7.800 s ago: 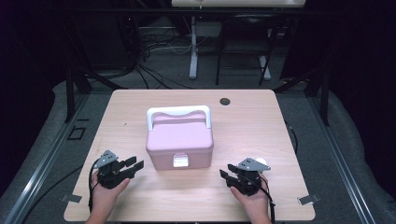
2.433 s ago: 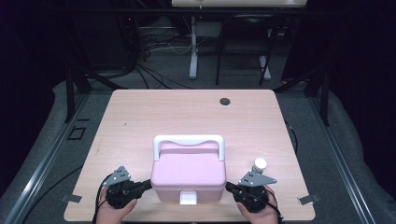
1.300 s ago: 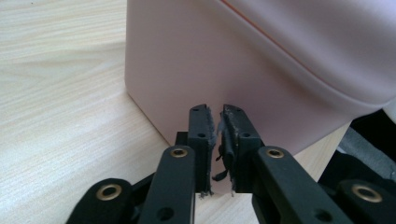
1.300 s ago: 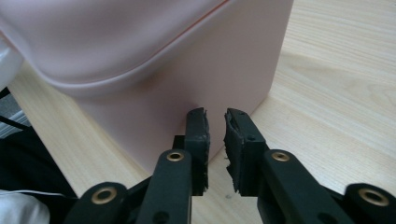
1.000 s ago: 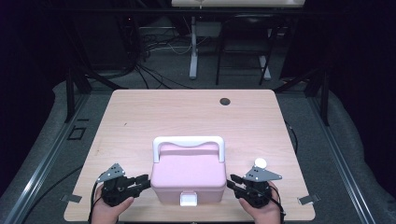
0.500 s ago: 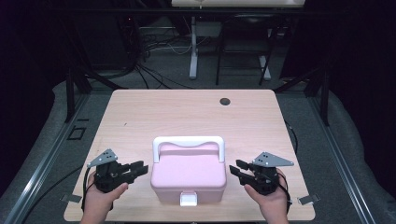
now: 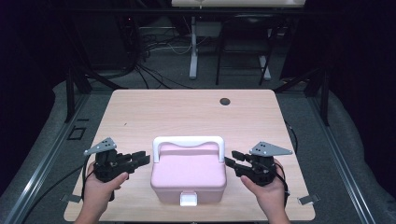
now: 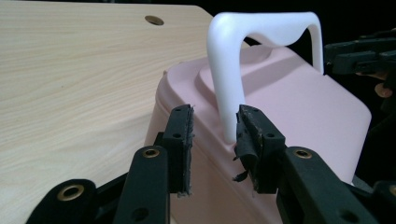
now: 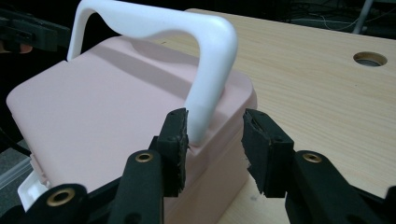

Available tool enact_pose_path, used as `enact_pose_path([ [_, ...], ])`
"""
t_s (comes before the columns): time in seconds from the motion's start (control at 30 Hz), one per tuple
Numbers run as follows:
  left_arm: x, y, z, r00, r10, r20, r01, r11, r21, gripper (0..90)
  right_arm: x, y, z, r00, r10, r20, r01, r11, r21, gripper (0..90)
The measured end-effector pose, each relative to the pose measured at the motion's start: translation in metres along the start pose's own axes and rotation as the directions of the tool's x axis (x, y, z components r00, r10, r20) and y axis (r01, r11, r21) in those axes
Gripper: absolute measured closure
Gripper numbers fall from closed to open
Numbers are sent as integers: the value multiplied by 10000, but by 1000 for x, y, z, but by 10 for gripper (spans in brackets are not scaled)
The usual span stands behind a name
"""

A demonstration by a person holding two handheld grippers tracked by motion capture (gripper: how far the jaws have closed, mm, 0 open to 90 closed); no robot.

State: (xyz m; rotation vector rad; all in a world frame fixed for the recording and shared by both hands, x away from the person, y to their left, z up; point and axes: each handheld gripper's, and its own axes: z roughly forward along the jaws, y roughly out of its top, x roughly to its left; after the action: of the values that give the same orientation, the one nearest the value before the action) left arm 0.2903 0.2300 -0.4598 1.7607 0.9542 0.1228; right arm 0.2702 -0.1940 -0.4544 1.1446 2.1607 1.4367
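both hands come in from the bottom edge, left gripper (image 7: 140,158) and right gripper (image 7: 232,164) pointing inward at each other, jaws parted with nothing clamped, the right's just opening wider.

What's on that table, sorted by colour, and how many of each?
Pink: 1, the box
White: 2, its handle and latch
Black: 2, the left gripper and right gripper
Total: 5

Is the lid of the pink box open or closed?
Closed. The pink box has its lid flat on the body, the white latch down at the front, and the white handle upright.
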Motion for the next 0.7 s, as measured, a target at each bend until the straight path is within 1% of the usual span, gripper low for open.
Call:
enact_pose_path([
  [0.13,-3,4,6,9998,40,217,-42,10000,86,650,3,6,4,9999,-58,-153,59,10000,20,599],
  [0.17,-4,6,9,9997,116,205,-120,9998,151,650,4,10,7,9997,-105,-209,108,9998,160,597],
  [0.2,-5,7,10,9997,121,190,-124,9998,178,650,4,11,8,9998,-62,-210,65,9999,149,594],
  [0.23,-5,8,13,9997,155,163,-159,9995,282,650,4,12,9,9997,-114,-222,118,9998,183,591],
  [0.4,-4,10,19,9998,100,163,-106,9992,393,637,4,14,14,9997,-57,-253,64,9996,257,582],
  [0.43,-4,11,21,9998,112,174,-121,9987,488,632,3,15,16,9996,-28,-273,36,9996,285,580],
  [0.53,-4,11,22,9998,122,181,-131,9986,518,622,3,16,18,9994,37,-348,-31,9998,194,581],
  [0.63,-5,11,25,9998,166,81,-170,9981,599,620,3,14,19,9993,71,-368,-63,9998,197,582],
  [0.7,-6,9,27,9997,194,121,-201,9980,605,622,3,12,21,9990,83,-430,-71,9996,273,584],
])
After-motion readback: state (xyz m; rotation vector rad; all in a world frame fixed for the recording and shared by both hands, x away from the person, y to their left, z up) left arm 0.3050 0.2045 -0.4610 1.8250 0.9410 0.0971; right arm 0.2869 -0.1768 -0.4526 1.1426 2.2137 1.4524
